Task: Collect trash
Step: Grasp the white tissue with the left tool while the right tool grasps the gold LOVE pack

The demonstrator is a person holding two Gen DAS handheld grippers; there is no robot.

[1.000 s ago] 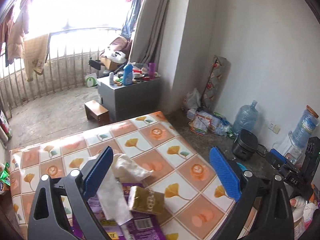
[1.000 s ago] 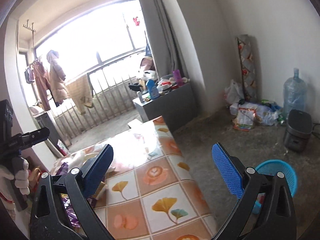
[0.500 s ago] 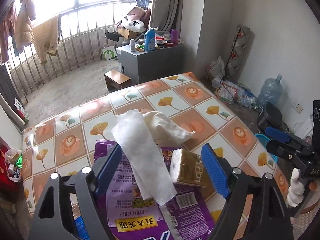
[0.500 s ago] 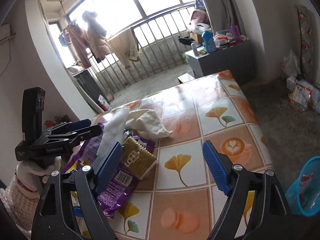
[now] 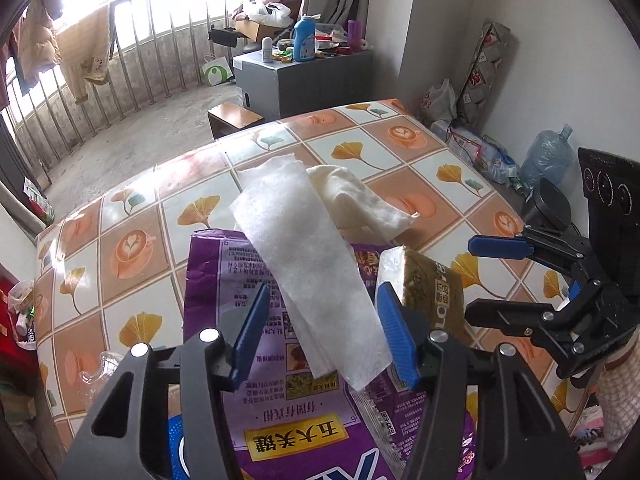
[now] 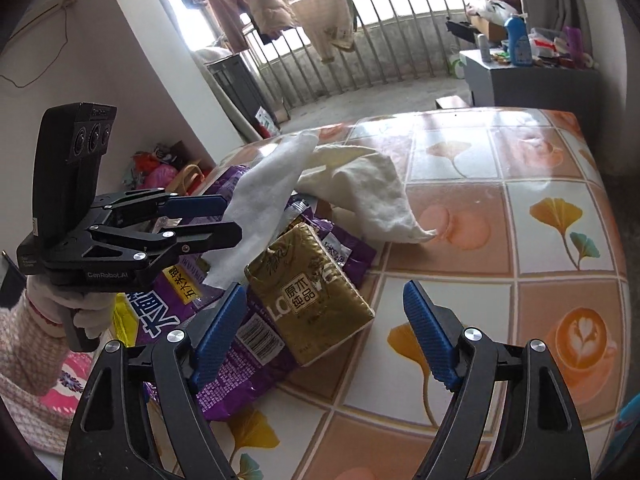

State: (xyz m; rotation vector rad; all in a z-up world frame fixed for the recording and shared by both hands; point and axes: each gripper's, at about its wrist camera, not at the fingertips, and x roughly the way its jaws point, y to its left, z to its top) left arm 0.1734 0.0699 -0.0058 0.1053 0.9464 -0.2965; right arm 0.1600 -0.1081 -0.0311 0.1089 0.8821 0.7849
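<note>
left wrist, tiled tablecloth (image 5: 400,160), balcony railing (image 5: 132,40), grey cabinet (image 5: 304,80)

Left claw (image 6: 230,220) closing around white tissue (image 6: 264,204) over purple bag (image 6: 240,356)

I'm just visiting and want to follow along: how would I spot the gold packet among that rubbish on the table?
Find the table with its tiled leaf-and-coffee-cup cloth, then the big purple bag lying flat at its near edge. On that bag rests the gold packet, a small blocky pack with a white printed label. Its neighbours are soft white sheets; it alone is shiny, metallic and brick-shaped.
</note>
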